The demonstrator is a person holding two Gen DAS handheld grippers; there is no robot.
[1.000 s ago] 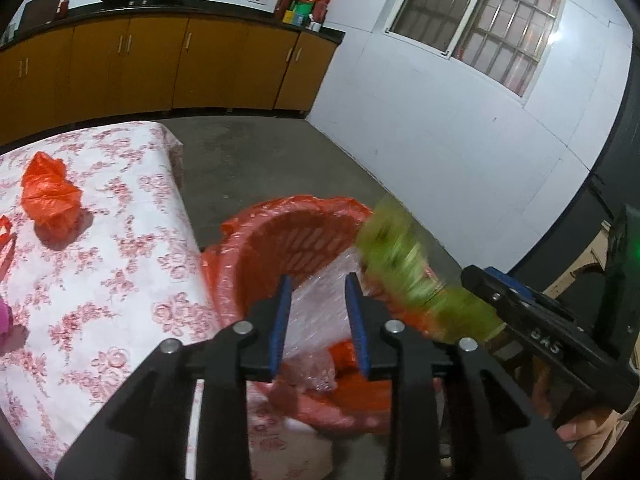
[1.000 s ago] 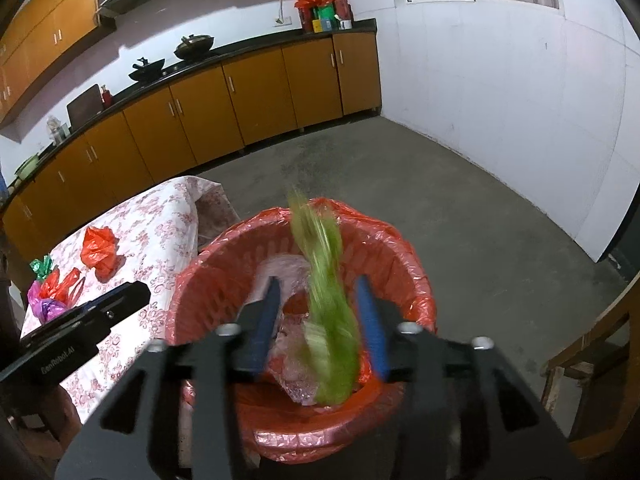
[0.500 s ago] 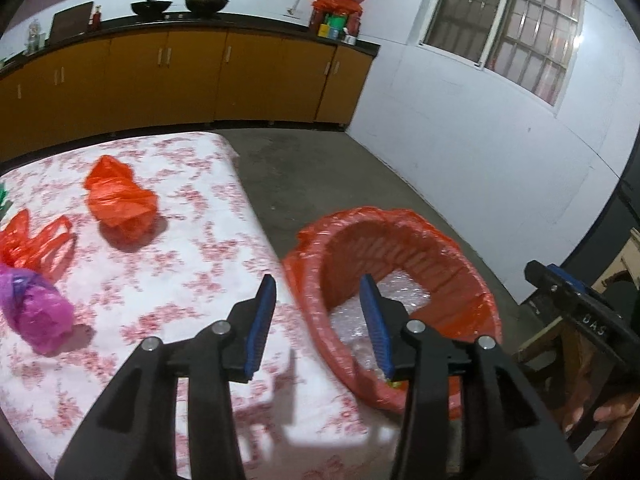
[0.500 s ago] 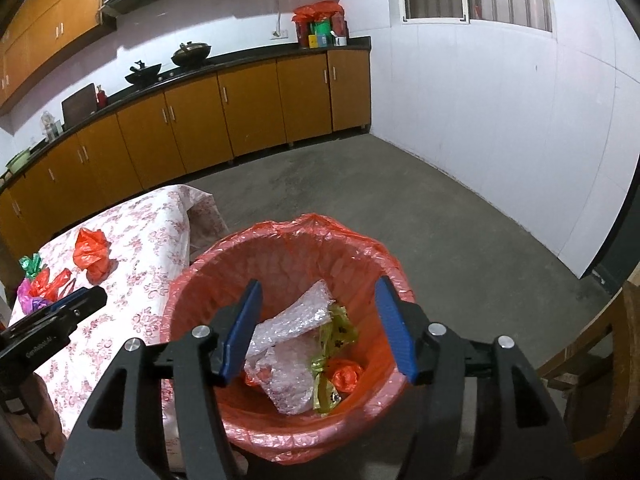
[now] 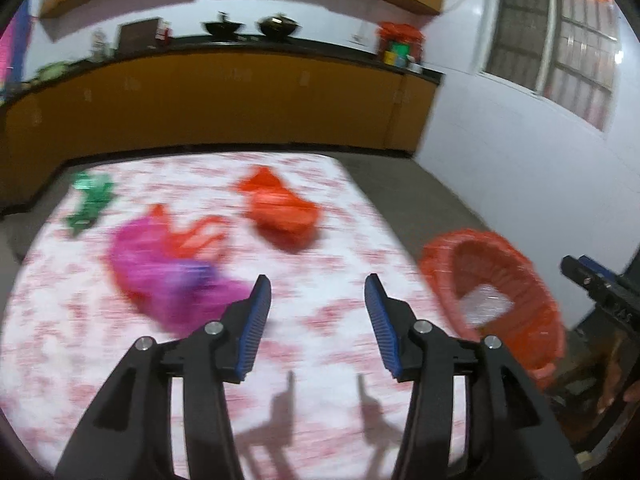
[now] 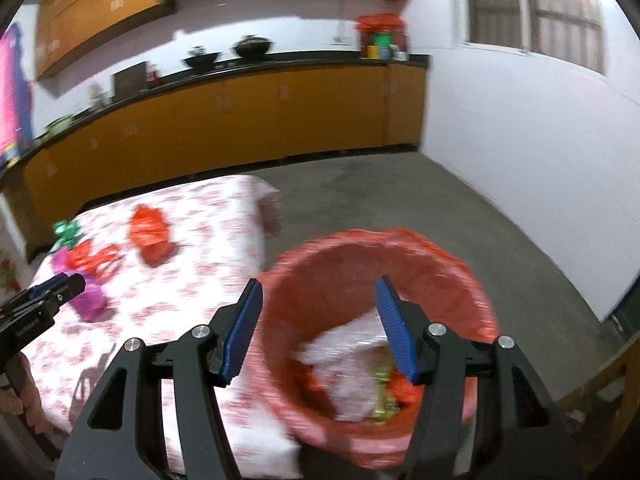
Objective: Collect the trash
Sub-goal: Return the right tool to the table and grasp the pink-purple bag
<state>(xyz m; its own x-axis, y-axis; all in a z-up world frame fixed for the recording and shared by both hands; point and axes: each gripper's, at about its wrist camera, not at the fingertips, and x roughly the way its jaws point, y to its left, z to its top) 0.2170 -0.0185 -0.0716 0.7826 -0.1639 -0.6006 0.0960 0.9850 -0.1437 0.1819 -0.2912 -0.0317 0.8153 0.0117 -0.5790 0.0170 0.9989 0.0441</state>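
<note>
Hovering over the floral tablecloth point(image 5: 328, 240), the left gripper point(image 5: 318, 320) has just been opening, nothing between its jaws; the magenta bag point(image 5: 168, 280) lies just beyond-left. The right gripper point(image 6: 320, 320) gapes empty above the red-lined bin point(image 6: 400, 256) holding trash.

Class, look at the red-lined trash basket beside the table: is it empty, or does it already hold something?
Not empty. In the right wrist view the trash basket holds crumpled clear plastic with green and orange scraps beside it.
</note>
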